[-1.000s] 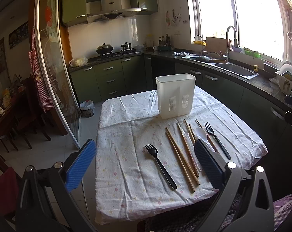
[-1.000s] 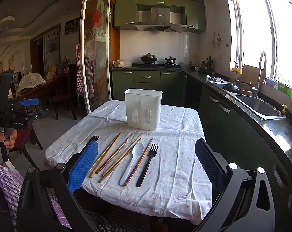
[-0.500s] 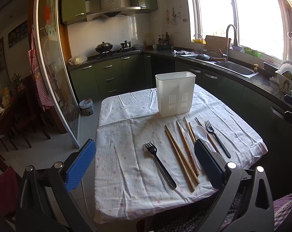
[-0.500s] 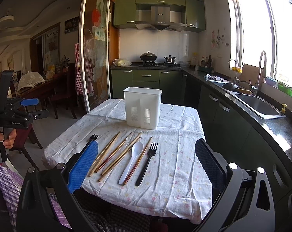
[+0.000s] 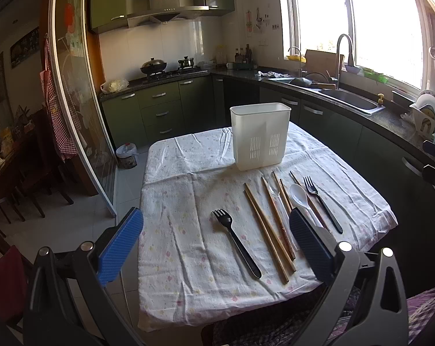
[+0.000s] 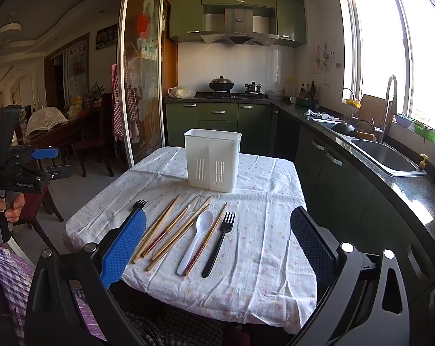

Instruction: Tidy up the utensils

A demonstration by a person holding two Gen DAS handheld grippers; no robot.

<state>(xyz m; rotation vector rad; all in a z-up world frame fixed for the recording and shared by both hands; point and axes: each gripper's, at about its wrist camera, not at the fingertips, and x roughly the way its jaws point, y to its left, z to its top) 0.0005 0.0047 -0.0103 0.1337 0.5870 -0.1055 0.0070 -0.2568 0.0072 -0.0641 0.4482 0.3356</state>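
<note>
A white slotted plastic utensil holder (image 6: 212, 160) stands upright at the far side of the cloth-covered table (image 6: 263, 262). Nearer lie wooden chopsticks (image 6: 171, 226), a white plastic spoon (image 6: 196, 240) and two black plastic forks (image 6: 219, 243). The left gripper (image 5: 216, 246) and right gripper (image 6: 217, 246) hover spread wide, empty. Nothing appears sorted yet; next, one should descend and pinch a single utensil.

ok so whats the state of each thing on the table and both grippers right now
left gripper: open, holding nothing
right gripper: open, holding nothing
utensil holder: upright; inside not visible
white spoon: lying flat, bowl up
black forks: lying flat
chopsticks: lying flat, loosely side by side
tablecloth: spread, wrinkled
</note>
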